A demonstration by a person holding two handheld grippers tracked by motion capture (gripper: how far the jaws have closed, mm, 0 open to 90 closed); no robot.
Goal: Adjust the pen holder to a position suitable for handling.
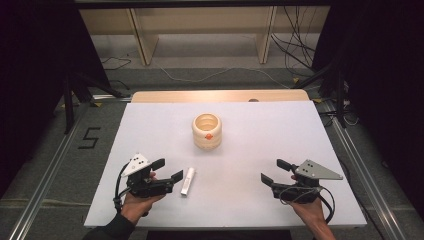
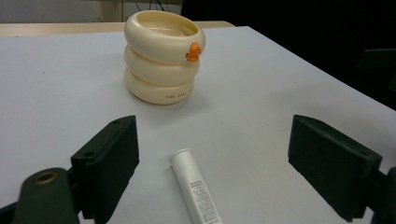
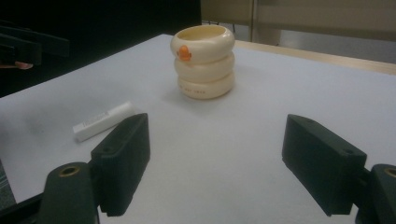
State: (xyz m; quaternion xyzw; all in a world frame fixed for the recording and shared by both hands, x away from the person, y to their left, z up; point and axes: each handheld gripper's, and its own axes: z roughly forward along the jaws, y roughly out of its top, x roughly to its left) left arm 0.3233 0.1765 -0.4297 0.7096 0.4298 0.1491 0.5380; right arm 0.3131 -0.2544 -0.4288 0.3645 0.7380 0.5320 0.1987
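A cream ringed cup [image 1: 207,131] with an orange mark stands upright mid-table; it also shows in the left gripper view [image 2: 163,56] and the right gripper view [image 3: 203,60]. A white tube [image 1: 188,181] lies flat near the front. My left gripper [image 1: 167,170] is open just left of the tube, with its jaws standing either side of the tube's cap end [image 2: 196,189] and not touching it. My right gripper [image 1: 275,171] is open at the front right with nothing between its jaws, and the tube [image 3: 104,121] lies off to its left.
The white table top [image 1: 280,130] has a wooden strip [image 1: 220,96] along its far edge. Metal rails [image 1: 45,175] run along both sides. Cables [image 1: 295,55] lie on the floor beyond, under a wooden shelf frame [image 1: 142,37].
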